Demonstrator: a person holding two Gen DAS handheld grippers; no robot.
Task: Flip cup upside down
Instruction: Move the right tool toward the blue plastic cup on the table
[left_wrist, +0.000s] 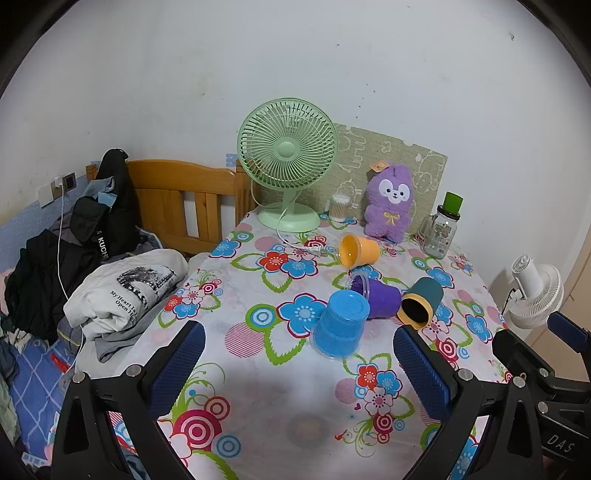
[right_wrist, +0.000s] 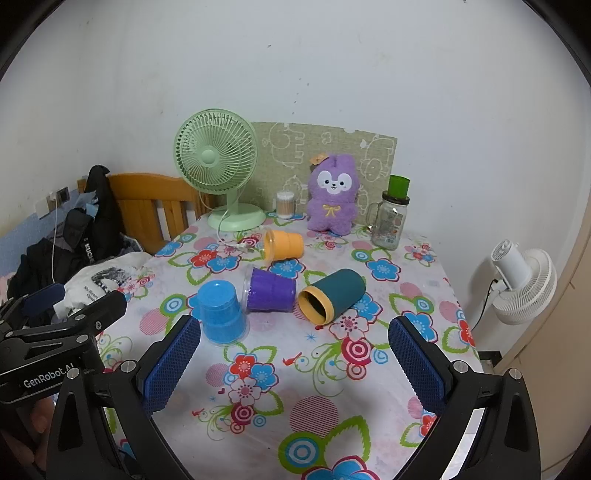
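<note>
While both grippers' fingers (left_wrist: 421, 365) spread wide (holding nothing), blue cup (left_wrist: 341, 323) stands inverted

A glossy plastic tablecloth (right_wrist: 388, 295) with a bright flower print covers the table. The blue cup (right_wrist: 221, 314) and purple cup (right_wrist: 271, 294) look like grainy, translucent plastic with clear rims. The orange cup (right_wrist: 284, 245) is smooth plastic. The teal cup (right_wrist: 332, 295) has a matt teal outside and a yellow rim. The purple toy (right_wrist: 332, 199) is fuzzy plush. The jar (right_wrist: 391, 221) is clear glass. The headboard (left_wrist: 184, 199) is varnished wood. Both grippers' pads (right_wrist: 170, 369) are blue, with a rough dimpled texture.
</note>
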